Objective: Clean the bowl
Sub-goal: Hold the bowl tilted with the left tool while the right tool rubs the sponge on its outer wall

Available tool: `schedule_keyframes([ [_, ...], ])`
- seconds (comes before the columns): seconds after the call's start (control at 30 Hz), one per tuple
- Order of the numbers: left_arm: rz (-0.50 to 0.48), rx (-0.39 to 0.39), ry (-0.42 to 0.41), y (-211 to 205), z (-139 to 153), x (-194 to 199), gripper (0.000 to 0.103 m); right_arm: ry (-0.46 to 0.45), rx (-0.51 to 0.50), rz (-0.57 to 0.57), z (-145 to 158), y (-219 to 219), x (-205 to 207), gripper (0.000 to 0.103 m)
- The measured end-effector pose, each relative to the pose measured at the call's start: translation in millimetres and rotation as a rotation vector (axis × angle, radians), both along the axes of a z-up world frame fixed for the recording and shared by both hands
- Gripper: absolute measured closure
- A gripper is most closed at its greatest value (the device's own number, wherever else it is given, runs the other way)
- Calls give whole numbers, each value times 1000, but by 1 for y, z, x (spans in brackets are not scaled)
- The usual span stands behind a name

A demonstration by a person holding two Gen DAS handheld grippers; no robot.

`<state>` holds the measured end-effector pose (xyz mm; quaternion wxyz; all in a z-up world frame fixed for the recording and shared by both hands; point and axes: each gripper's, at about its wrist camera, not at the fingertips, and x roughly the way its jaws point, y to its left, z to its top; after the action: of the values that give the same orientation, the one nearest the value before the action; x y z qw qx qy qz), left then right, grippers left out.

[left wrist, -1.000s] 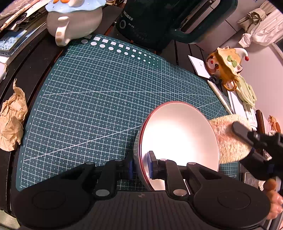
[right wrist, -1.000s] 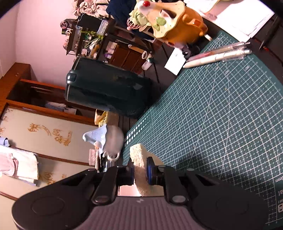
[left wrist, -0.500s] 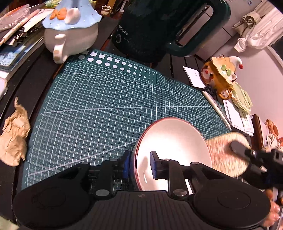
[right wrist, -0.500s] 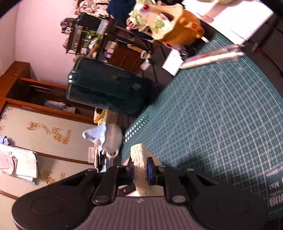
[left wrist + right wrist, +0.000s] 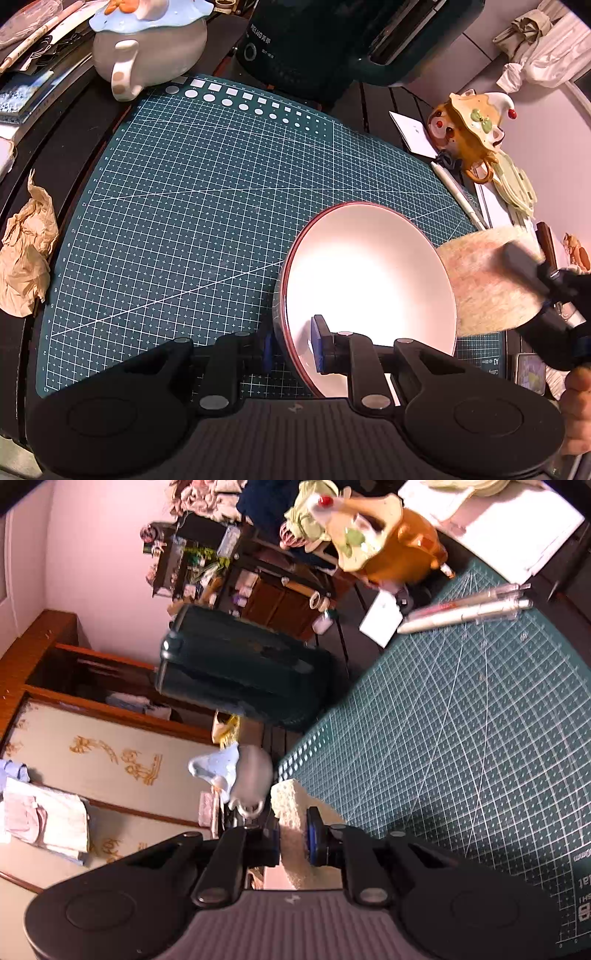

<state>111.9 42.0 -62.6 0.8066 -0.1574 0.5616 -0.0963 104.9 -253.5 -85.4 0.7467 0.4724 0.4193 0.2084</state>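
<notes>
Left gripper [image 5: 291,350] fingers [image 5: 318,345] clamped on near rim of tilted bowl [image 5: 369,288] above green mat [image 5: 207,206], jaws having just narrowed slightly; right gripper [image 5: 292,835] fingers [image 5: 314,836] squeezed tight on sponge [image 5: 291,812], pressed against bowl's right edge.

Bowl [image 5: 369,280] on mat [image 5: 207,206], sponge [image 5: 484,284] right, kettle [image 5: 332,44] behind

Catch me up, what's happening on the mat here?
A person is cleaning a bowl. The left hand-held gripper pinches its rim and holds it tipped up on the green cutting mat. The right hand-held gripper is clamped on a sponge beside the bowl's right edge.
</notes>
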Motion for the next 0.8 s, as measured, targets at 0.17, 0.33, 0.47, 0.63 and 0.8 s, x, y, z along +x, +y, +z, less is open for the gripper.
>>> schedule_keyframes([
  [0.17,4,-5,1,1,-2,1,84,-3,-26,-16,9,-6,0,90],
  [0.33,2,-3,2,0,-3,3,84,15,-30,1,1,-1,0,90],
  [0.47,4,-5,2,0,-4,4,84,33,-10,-13,1,-4,2,90],
  [0.63,4,-3,1,0,-4,5,84,0,9,-23,7,-6,0,90],
  [0.8,10,-4,0,-2,-3,3,84,43,-8,-18,0,-4,3,90],
])
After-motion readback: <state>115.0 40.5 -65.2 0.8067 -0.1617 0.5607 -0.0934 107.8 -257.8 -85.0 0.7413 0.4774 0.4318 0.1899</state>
